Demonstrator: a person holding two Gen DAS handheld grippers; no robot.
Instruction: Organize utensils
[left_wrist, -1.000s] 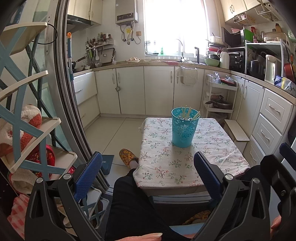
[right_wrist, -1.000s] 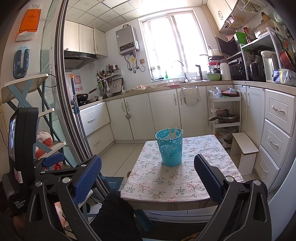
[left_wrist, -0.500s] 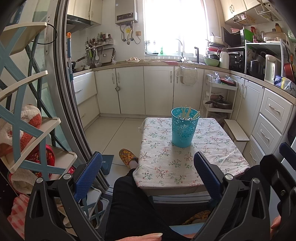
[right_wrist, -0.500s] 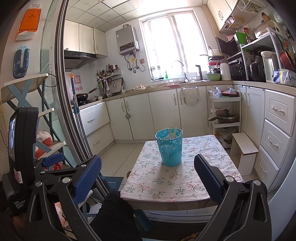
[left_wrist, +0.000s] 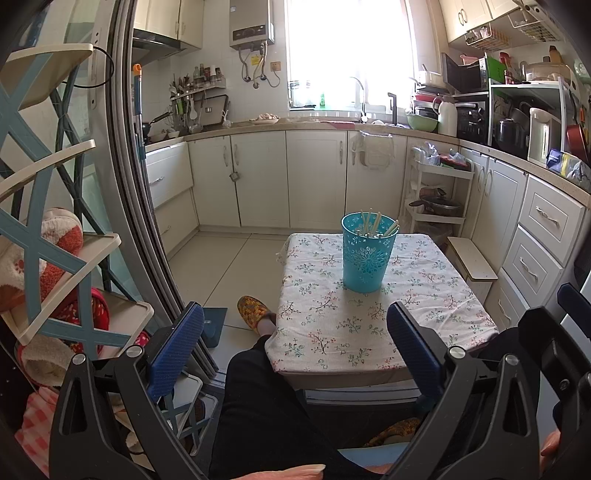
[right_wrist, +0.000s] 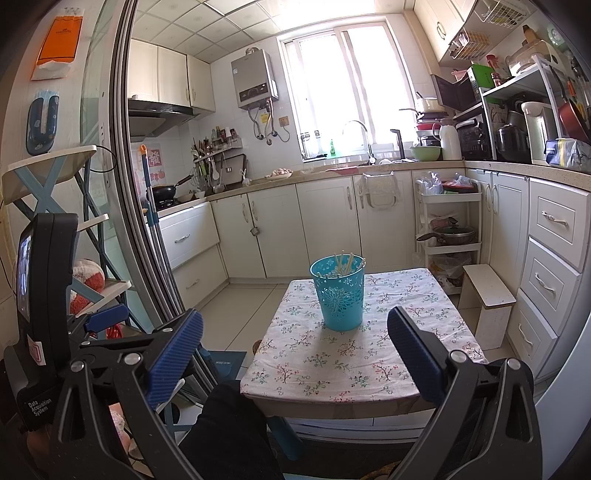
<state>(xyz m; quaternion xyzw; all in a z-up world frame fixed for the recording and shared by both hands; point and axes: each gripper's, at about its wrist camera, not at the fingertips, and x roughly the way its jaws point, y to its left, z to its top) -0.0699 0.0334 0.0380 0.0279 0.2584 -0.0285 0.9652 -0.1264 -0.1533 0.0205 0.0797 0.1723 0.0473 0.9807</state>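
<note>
A turquoise perforated holder (left_wrist: 365, 254) stands on a small table with a floral cloth (left_wrist: 369, 328); pale chopsticks (left_wrist: 369, 221) stick out of its top. It also shows in the right wrist view (right_wrist: 339, 295) with the chopsticks (right_wrist: 345, 263) inside. My left gripper (left_wrist: 295, 343) is open and empty, held back from the table's near edge. My right gripper (right_wrist: 295, 350) is open and empty, also short of the table (right_wrist: 354, 362). The left gripper's body shows at the left of the right wrist view.
The person's dark-trousered leg (left_wrist: 266, 406) and a slipper (left_wrist: 253, 310) lie left of the table. A blue-and-white shelf rack (left_wrist: 55, 258) stands at left. Kitchen cabinets (left_wrist: 314, 181), a white trolley (left_wrist: 439, 199) and a low stool (left_wrist: 472, 258) ring the table.
</note>
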